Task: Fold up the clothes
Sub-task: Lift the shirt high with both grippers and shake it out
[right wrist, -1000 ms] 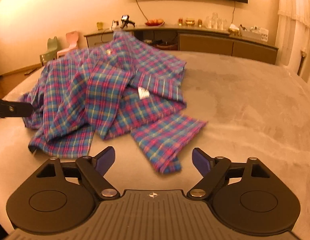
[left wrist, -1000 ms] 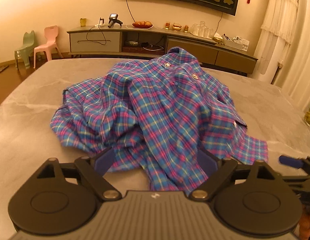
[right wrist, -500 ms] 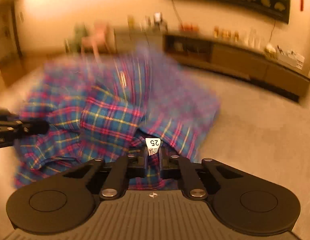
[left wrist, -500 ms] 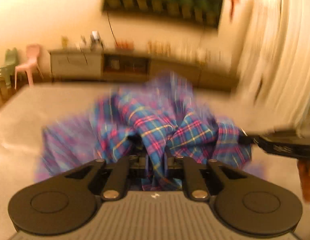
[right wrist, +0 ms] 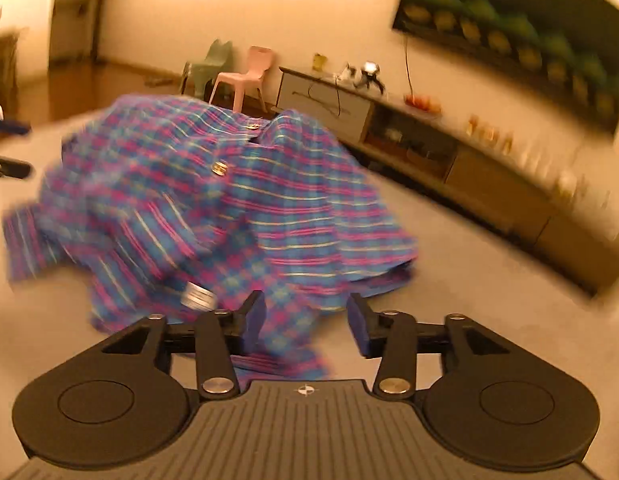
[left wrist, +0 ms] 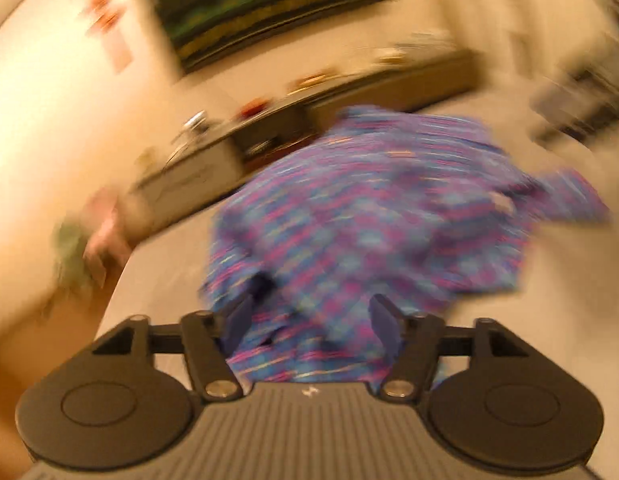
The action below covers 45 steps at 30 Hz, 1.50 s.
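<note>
- We hold our left gripper (left wrist: pixel 311 322) low over the table (left wrist: pixel 569 320), its jaws spread wide; the near edge of the shirt (left wrist: pixel 369 216) lies between the blue pads (left wrist: pixel 239 320) without being pinched.
- Our right gripper (right wrist: pixel 305 320) is also wide open, and a fold of shirt (right wrist: pixel 237 200) runs between its pads (right wrist: pixel 255 316), loose as far as we can tell.
- The plaid shirt sits in a rumpled heap on the grey table (right wrist: pixel 449 272), humped up in the middle, two buttons (right wrist: pixel 218 168) showing on top and a white tag (right wrist: pixel 197 295) near our right gripper.
- Both views are smeared by motion blur, the left one heavily, so we cannot make out finer folds.
- Behind the table we see a low cabinet (right wrist: pixel 429 148) along the wall and a pink chair (right wrist: pixel 249 76) beside a green chair (right wrist: pixel 213 64).
</note>
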Available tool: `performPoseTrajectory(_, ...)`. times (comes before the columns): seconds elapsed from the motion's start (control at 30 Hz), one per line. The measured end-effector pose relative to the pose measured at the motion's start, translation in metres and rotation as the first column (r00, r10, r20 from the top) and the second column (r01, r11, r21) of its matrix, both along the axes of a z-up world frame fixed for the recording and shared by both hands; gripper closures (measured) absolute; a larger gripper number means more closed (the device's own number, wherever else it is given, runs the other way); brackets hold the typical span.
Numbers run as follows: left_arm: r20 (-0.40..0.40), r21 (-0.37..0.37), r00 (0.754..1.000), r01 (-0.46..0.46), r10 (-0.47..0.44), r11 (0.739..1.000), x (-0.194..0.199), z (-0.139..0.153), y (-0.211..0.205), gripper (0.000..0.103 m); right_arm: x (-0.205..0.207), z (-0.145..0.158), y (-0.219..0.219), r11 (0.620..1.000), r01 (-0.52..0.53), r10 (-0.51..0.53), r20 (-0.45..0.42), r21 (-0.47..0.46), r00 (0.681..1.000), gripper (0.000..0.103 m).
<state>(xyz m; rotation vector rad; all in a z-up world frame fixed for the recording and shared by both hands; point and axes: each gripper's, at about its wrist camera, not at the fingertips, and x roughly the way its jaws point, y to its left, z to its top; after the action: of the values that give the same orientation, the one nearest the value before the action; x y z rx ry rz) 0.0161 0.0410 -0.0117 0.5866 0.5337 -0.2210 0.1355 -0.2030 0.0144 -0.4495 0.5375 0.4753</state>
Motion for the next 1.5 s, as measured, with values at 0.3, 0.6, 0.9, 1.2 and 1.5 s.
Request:
performPoseTrajectory(0.3,-0.025,0.356,0.983,0.178,-0.181,0.917,0.03,-0.077,-0.055,0.038,0.05,-0.067,0.011,0.889,-0.14,0.219,0.137,-0.437,0.966,0.032)
performPoseTrajectory(0.6,-0.019,0.076,0.995,0.1,-0.099,0.992,0.044,-0.036,-0.007,0.099,0.038,-0.026,0.003,0.916,-0.331,0.379,0.217,-0.228,0.899,0.091)
performPoseTrajectory(0.9,0.305,-0.294,0.951,0.151,-0.057,0.944,-0.039,0.131,0.039,0.1,-0.042,0.111,-0.063,0.926,-0.352,0.274,0.399,0.136,0.875,0.101)
performPoseTrajectory(1.2,0.55,-0.443,0.825,0.419,-0.129,0.792,-0.097,0.349,0.038,0.1,-0.143,0.274,-0.129,0.887,-0.365,0.092,0.665,0.283,0.741,0.102)
performPoseTrajectory(1.5,0.173,-0.553,0.983,0.044,0.063,0.832,0.122,0.3,0.016,0.1,0.001,0.249,-0.083,0.968,-0.062,-0.063,0.471,0.245,0.88,0.102)
